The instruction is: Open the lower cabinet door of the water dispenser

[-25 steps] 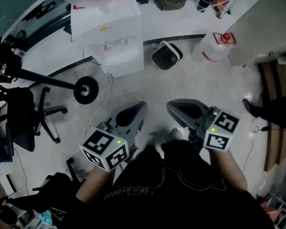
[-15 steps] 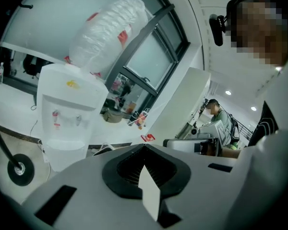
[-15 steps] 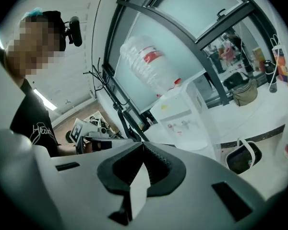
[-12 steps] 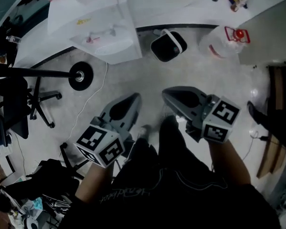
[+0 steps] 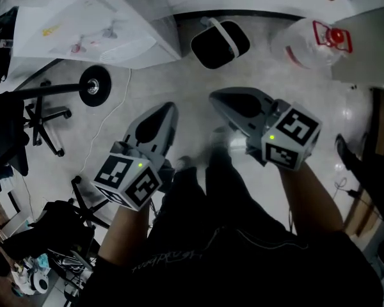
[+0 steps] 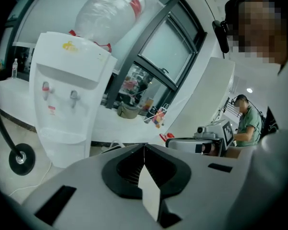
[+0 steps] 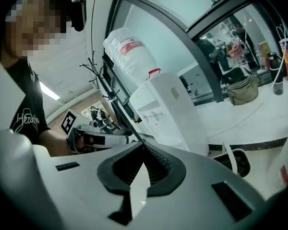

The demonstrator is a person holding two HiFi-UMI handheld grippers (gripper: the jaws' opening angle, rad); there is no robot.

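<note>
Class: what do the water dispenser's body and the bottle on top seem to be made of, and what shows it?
Water dispenser: probably white plastic, with smooth, faintly glossy moulded panels. Bottle: likely clear plastic, since light shows through its wall.

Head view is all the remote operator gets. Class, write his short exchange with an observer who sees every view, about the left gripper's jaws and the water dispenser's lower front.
Operator: Is the left gripper open?
Observer: No. The left gripper view shows it shut, with nothing between its jaws.
Operator: Does the water dispenser have its lower front open?
Observer: Seemingly not. The left gripper view shows a flat white front below the taps, and no door stands out.
</note>
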